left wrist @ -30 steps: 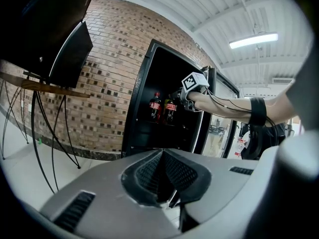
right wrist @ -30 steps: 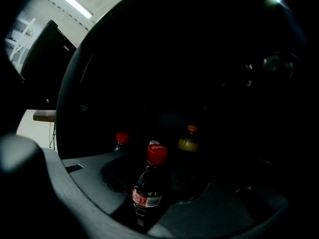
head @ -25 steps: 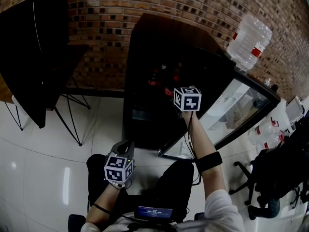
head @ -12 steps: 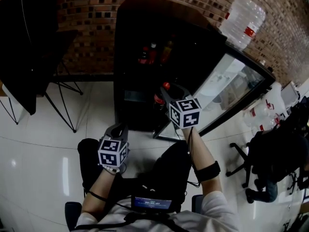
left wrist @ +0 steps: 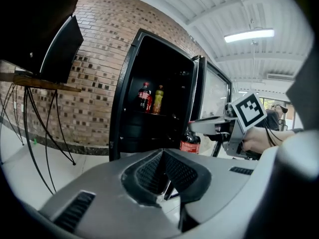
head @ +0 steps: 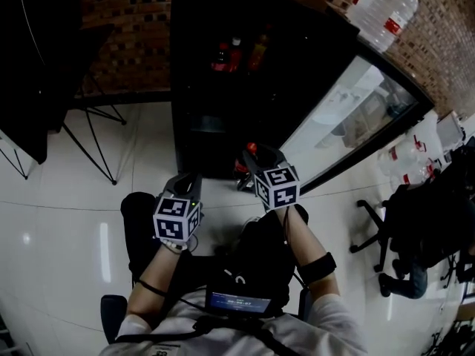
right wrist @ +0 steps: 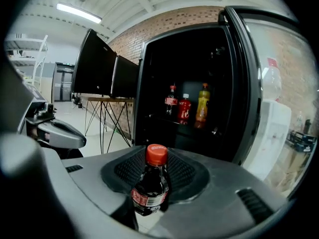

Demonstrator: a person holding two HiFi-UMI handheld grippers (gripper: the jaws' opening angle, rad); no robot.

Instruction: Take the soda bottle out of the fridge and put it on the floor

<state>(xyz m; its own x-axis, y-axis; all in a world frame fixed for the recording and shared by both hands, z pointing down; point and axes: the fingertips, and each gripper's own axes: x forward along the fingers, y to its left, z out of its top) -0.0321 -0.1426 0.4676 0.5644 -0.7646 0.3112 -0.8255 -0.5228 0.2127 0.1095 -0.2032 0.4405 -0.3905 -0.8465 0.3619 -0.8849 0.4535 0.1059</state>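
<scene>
A dark soda bottle (right wrist: 149,188) with a red cap and red label stands upright between my right gripper's jaws, which are shut on it. In the head view my right gripper (head: 252,156) holds the soda bottle (head: 250,150) just outside the black fridge (head: 223,117), low in front of its open cavity. From the left gripper view the bottle (left wrist: 190,142) hangs in front of the fridge. My left gripper (head: 189,179) is to the left above the floor, jaws together and empty. Three more bottles (right wrist: 184,107) stand on a fridge shelf.
The fridge's glass door (head: 349,121) is swung open to the right. A big water jug (head: 382,10) sits at the top right. A black panel on thin legs (head: 41,73) stands left by the brick wall. White floor tiles (head: 74,221) lie below; an office chair (head: 371,239) is at the right.
My right gripper has drawn back from the fridge toward the person and lower, bringing the soda bottle out with it. The left gripper has hardly moved.
</scene>
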